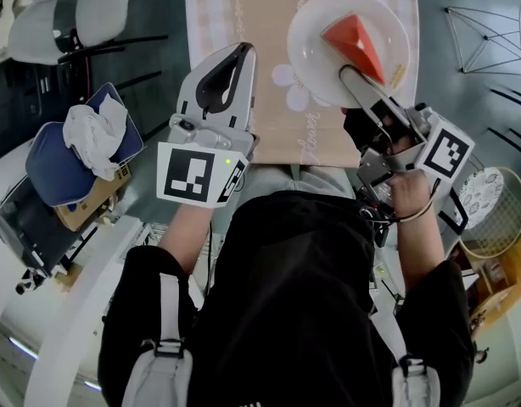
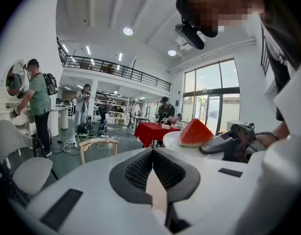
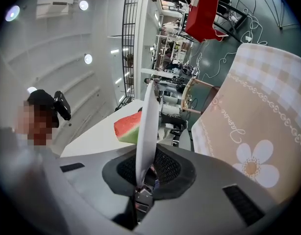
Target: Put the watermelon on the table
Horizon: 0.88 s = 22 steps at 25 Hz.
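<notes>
A red wedge of watermelon (image 1: pixel 355 42) lies on a white plate (image 1: pixel 316 32), which is over the table (image 1: pixel 243 7) with its beige flowered cloth. My right gripper (image 1: pixel 352 76) is shut on the plate's near rim. In the right gripper view the plate (image 3: pixel 147 126) runs edge-on between the jaws, with the watermelon (image 3: pixel 128 128) to its left and the cloth (image 3: pixel 258 126) to its right. My left gripper (image 1: pixel 240 52) hangs shut and empty over the cloth, left of the plate. From the left gripper view its jaws meet with nothing between them (image 2: pixel 151 153), and the watermelon (image 2: pixel 194 133) shows to the right.
A grey chair (image 1: pixel 82 11) stands at the upper left and a blue cushion with a white cloth (image 1: pixel 78 147) at the left. A wire frame (image 1: pixel 490 24) and a woven round thing (image 1: pixel 498 210) are at the right. Several people and a red table (image 2: pixel 153 131) stand far back.
</notes>
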### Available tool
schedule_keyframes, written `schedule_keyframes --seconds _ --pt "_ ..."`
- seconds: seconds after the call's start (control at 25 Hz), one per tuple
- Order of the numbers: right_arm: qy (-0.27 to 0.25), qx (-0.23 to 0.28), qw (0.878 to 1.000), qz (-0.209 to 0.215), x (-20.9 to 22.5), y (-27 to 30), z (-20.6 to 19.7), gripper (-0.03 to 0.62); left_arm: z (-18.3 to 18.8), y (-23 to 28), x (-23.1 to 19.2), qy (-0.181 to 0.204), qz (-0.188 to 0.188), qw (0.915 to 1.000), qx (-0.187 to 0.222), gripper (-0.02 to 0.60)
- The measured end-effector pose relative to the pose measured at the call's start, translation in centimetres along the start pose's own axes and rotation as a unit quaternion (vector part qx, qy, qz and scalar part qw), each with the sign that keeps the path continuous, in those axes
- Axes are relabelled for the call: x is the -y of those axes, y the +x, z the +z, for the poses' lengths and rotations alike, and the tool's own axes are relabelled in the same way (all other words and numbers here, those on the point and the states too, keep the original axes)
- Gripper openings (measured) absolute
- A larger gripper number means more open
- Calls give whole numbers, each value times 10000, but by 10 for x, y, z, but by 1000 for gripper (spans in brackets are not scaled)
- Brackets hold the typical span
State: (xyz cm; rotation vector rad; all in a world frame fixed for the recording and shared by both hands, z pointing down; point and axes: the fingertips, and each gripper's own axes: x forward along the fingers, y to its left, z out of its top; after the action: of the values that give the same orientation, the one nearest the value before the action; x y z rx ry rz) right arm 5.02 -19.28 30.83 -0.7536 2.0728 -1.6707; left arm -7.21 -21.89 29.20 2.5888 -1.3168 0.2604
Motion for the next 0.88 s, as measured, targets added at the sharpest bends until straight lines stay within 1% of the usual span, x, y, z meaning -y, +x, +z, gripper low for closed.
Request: schedule_keyframes --seconds 0.32,0.56,0.88 --pt "60 -54 9999 -71 25 -3 1 32 -16 15 5 -66 -71 9999 -77 9" --pt "65 -270 9996 -101 38 4 -10 32 -30 20 1 -159 -31 9998 -135 9" --pt "224 -360 9991 -66 57 14 -20 32 -54 22 -12 -296 66 9993 -226 9"
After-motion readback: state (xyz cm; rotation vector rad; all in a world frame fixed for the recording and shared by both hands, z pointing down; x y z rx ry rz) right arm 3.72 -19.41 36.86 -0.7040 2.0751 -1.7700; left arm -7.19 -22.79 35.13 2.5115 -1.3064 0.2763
